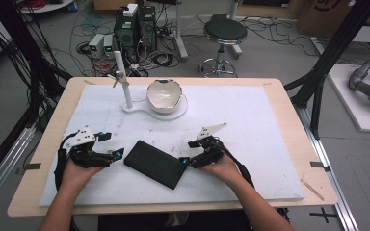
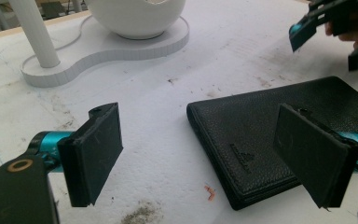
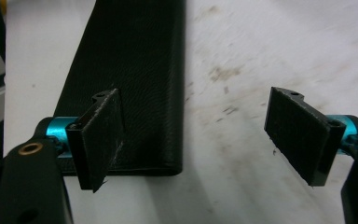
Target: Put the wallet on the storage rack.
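Black wallet (image 1: 155, 163) flat between left tongs (image 1: 114, 144), right tongs (image 1: 189, 152); both gaping, empty.

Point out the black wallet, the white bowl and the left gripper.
black wallet (image 1: 155, 164), high view, middle of its leather cover.
white bowl (image 1: 163, 96), high view, its inner wall.
left gripper (image 1: 111, 145), high view, midway between the tips of its open jaws.

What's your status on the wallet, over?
Left gripper and right gripper open, flanking the flat black leather wallet. Wallet closed on the white foam mat, ungripped. Nothing in the way.
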`<state>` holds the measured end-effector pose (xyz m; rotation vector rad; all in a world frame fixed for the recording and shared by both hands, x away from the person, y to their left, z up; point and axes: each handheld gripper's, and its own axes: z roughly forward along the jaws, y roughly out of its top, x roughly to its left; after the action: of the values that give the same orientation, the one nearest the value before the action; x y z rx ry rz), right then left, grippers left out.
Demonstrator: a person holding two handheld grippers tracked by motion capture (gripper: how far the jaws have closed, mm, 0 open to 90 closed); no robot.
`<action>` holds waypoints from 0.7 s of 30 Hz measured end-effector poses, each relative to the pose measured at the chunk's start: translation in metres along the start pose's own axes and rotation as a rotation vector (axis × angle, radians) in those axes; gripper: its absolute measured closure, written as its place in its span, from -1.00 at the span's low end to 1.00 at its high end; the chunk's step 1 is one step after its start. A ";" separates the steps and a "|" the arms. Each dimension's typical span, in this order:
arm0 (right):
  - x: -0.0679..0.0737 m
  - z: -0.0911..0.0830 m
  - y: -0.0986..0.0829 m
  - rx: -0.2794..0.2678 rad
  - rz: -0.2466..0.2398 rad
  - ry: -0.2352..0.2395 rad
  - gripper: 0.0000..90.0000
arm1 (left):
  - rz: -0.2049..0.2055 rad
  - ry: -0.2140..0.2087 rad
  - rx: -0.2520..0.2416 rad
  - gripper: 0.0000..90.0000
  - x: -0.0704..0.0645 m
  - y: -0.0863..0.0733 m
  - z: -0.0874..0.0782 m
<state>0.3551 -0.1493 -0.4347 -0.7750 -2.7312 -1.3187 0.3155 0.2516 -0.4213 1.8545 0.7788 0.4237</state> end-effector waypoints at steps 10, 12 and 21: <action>0.012 0.019 -0.001 0.087 -0.020 0.062 -0.48 | 0.005 0.001 -0.001 -0.64 -0.001 0.001 0.000; 0.014 0.020 -0.002 0.081 -0.019 0.062 -0.47 | 0.007 -0.002 -0.001 -0.64 -0.001 0.001 0.000; 0.015 0.019 -0.003 0.081 -0.009 0.092 -0.29 | 0.005 -0.003 0.000 -0.64 0.000 0.001 0.001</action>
<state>0.3439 -0.1304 -0.4462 -0.6803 -2.7004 -1.2043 0.3163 0.2505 -0.4208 1.8572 0.7718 0.4241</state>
